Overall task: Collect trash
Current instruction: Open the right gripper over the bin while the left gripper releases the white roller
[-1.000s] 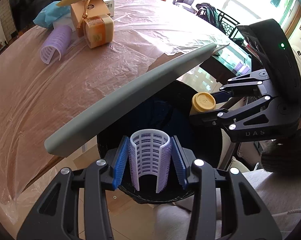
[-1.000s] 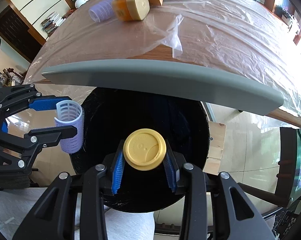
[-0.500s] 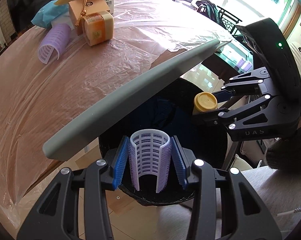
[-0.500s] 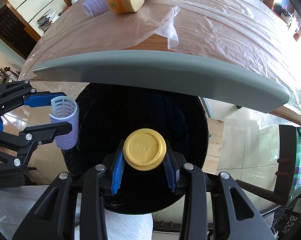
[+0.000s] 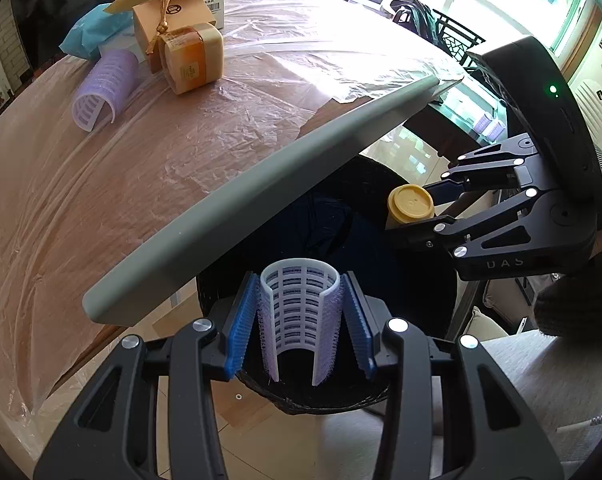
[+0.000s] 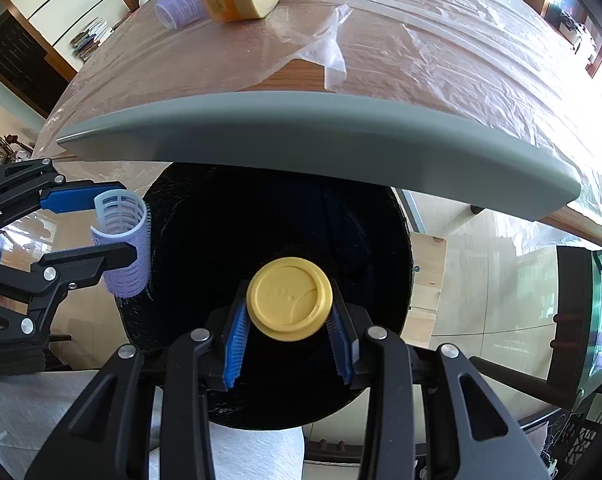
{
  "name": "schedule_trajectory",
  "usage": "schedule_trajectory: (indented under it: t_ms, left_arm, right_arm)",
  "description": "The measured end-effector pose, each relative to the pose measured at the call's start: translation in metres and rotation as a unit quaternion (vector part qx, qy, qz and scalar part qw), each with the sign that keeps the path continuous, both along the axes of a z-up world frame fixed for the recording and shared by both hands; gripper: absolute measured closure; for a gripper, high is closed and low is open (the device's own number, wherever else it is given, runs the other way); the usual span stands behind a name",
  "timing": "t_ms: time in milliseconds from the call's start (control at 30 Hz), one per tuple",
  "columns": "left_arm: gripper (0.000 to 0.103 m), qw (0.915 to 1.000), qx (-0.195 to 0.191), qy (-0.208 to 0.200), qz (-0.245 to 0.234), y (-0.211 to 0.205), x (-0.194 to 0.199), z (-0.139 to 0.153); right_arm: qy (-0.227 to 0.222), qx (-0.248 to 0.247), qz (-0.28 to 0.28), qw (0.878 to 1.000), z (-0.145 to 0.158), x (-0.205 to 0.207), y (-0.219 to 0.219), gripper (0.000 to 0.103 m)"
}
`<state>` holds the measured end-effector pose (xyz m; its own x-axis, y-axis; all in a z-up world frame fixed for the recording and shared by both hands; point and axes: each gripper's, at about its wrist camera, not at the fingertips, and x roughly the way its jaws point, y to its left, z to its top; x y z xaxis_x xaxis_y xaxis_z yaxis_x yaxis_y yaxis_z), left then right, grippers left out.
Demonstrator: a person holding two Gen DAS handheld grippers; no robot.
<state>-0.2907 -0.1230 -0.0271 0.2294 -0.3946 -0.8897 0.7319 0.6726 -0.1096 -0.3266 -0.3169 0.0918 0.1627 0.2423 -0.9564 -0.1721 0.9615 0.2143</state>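
Note:
My left gripper [image 5: 301,320] is shut on a lilac hair roller [image 5: 299,312], held upright over the near rim of a black trash bin [image 5: 421,312]. My right gripper [image 6: 289,340] is shut on a yellow-lidded cup [image 6: 289,304] above the dark mouth of the bin [image 6: 221,248]. The left gripper and its roller [image 6: 121,248] show at the bin's left edge in the right wrist view. The right gripper and its cup [image 5: 411,204] show at the bin's far right in the left wrist view. A second lilac roller [image 5: 101,84] lies on the table.
A grey padded table edge [image 5: 261,200] overhangs the bin. The plastic-covered wooden table [image 5: 141,160] holds an orange soap-like box [image 5: 193,60], a tan gift box [image 5: 169,20], a blue packet [image 5: 93,32] and yellow paper. A person's lap lies at the bottom right.
Both grippers keep their hold. The views have drifted slightly, with the table items shifting a little in frame; the right gripper and cup sit slightly lower over the bin.

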Motion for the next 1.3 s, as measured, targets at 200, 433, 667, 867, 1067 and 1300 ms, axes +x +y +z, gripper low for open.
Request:
schedule_trajectory:
  t_ms: [200, 433, 667, 867, 1067, 1300]
  left_arm:
    - [0.059, 1.0, 0.0, 0.0, 0.001, 0.0, 0.0, 0.0]
    - [0.059, 1.0, 0.001, 0.0, 0.002, 0.0, 0.001, 0.0]
    - [0.059, 1.0, 0.001, 0.0, 0.001, 0.0, 0.002, 0.0]
    - [0.059, 1.0, 0.002, 0.001, 0.002, 0.0, 0.003, -0.001]
    - [0.059, 1.0, 0.005, -0.001, 0.004, -0.001, 0.004, -0.002]
    - [0.031, 0.9998, -0.008, -0.003, 0.019, 0.006, 0.003, 0.008]
  right_arm:
    - [0.002, -0.001, -0.003, 1.0, -0.003, 0.004, -0.003, 0.067]
    - [0.003, -0.001, -0.003, 1.0, -0.003, 0.005, -0.003, 0.067]
    - [0.004, -0.002, -0.002, 1.0, -0.004, 0.006, -0.004, 0.067]
    - [0.004, -0.002, -0.002, 1.0, -0.008, 0.007, -0.009, 0.067]
    - [0.007, -0.004, 0.001, 1.0, -0.007, 0.004, -0.005, 0.067]
    - [-0.007, -0.003, -0.023, 1.0, 0.004, -0.001, -0.01, 0.029]
